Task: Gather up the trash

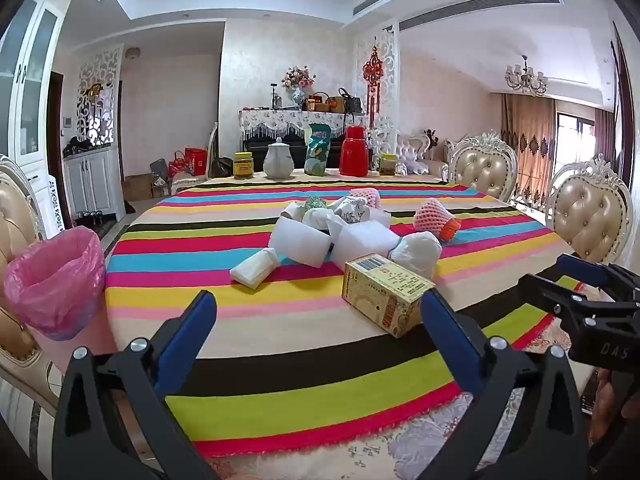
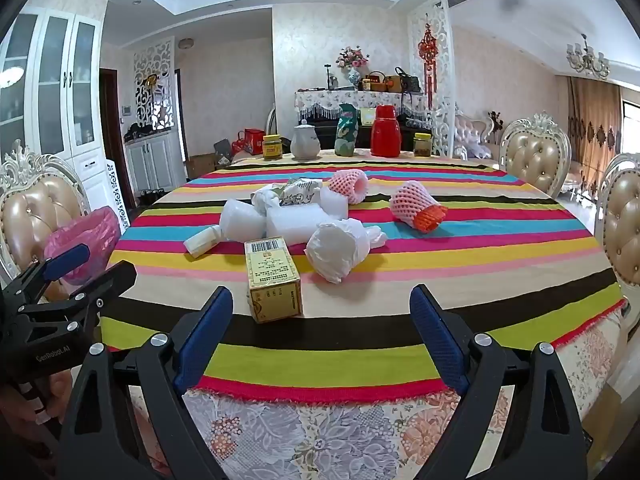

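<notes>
A pile of trash lies mid-table: a yellow carton (image 1: 384, 294) (image 2: 272, 280), white foam wraps (image 1: 298, 240) (image 2: 296, 220), a crumpled white bag (image 1: 416, 256) (image 2: 340, 250), a small white packet (image 1: 254, 268) (image 2: 202, 242) and pink foam fruit nets (image 1: 432, 218) (image 2: 414, 204). A bin with a pink liner (image 1: 56, 280) (image 2: 86, 240) stands at the table's left. My left gripper (image 1: 320, 332) is open and empty, just short of the carton. My right gripper (image 2: 322, 332) is open and empty near the table's front edge, and shows in the left wrist view (image 1: 576, 280).
A striped cloth covers the table (image 1: 280, 368) (image 2: 360, 332). At its far edge stand a jar (image 1: 243, 165), a white teapot (image 1: 278, 159), a green bag (image 1: 318, 148) and a red flask (image 1: 355, 150). Padded chairs (image 1: 592, 212) (image 2: 534, 152) ring the table.
</notes>
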Demonstrator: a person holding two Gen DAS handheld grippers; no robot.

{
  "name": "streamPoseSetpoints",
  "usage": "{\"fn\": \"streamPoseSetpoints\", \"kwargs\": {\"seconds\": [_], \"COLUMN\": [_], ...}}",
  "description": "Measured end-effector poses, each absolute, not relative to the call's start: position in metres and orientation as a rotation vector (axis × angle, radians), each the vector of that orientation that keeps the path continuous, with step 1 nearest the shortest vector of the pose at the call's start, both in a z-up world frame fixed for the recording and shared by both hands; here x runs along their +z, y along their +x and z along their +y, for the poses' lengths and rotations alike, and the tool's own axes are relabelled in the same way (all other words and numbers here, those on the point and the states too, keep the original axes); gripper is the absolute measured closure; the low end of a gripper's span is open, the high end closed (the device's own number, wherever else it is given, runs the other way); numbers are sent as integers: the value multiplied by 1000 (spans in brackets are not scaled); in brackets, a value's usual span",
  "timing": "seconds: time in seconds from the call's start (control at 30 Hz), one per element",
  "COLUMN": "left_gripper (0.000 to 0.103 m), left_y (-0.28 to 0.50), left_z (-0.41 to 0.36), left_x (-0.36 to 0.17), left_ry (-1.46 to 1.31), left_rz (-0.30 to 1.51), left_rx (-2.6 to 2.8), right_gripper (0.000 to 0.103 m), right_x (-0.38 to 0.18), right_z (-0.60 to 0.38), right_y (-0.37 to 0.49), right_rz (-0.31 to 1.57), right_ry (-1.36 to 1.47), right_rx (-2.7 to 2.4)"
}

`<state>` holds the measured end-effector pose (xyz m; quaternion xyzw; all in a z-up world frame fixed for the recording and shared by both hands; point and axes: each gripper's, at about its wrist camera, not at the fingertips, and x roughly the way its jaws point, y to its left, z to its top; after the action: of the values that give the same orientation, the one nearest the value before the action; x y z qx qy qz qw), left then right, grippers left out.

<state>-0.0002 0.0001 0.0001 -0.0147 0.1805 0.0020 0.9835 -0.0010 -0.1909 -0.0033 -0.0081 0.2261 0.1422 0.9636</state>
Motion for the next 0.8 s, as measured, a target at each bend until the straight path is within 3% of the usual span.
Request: {"fn": "streamPoseSetpoints", "kwargs": {"seconds": [0.8], "left_gripper": [4], "left_y": [2], "left_z": [2], "left_x": [-3], "left_ry": [-40], "left_rz": [381], "left_rx": [-7], "right_gripper": [18], "right_x": [-6], "right_z": [-188], "right_y": [1], "right_rz": [457], "right_ry": [-20], "right_rx": [291]}}
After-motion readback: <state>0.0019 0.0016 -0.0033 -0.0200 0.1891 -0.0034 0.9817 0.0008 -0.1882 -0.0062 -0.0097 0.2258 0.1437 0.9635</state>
